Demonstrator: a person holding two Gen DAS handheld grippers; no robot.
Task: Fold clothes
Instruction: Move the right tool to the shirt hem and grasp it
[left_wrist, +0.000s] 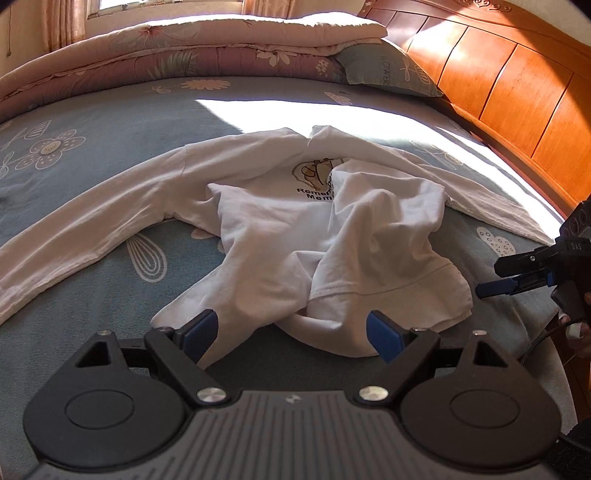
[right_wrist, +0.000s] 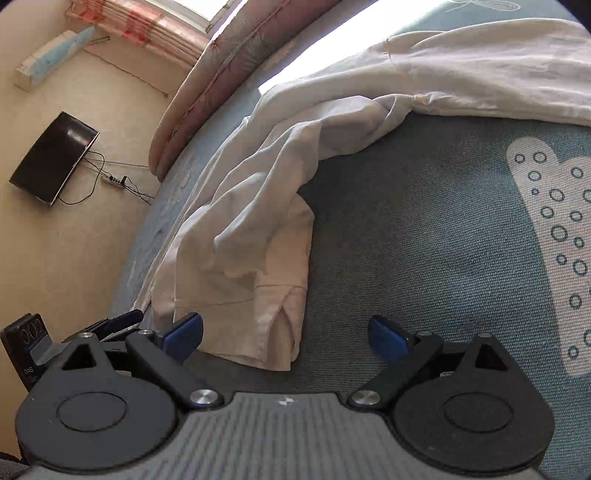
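A crumpled white shirt (left_wrist: 295, 221) is seen mid-bed (left_wrist: 92, 184), its hem toward the near edge. Both left tongs (left_wrist: 291, 334) and right tongs (right_wrist: 286, 334) are held wide open, empty. Bunched layers risk being pinched together.

I'm working in a home bedroom. A bed (left_wrist: 110, 122) w/ blue floral sheet fills the view, orange wooden headboard (left_wrist: 498, 81) at right. Folded pink quilt (left_wrist: 184, 48) & a pillow (left_wrist: 384, 68) lie at the far side, curtained window (left_wrist: 110, 5) behind. A dark monitor (right_wrist: 55, 158) w/ cables is visible in the right wrist view.
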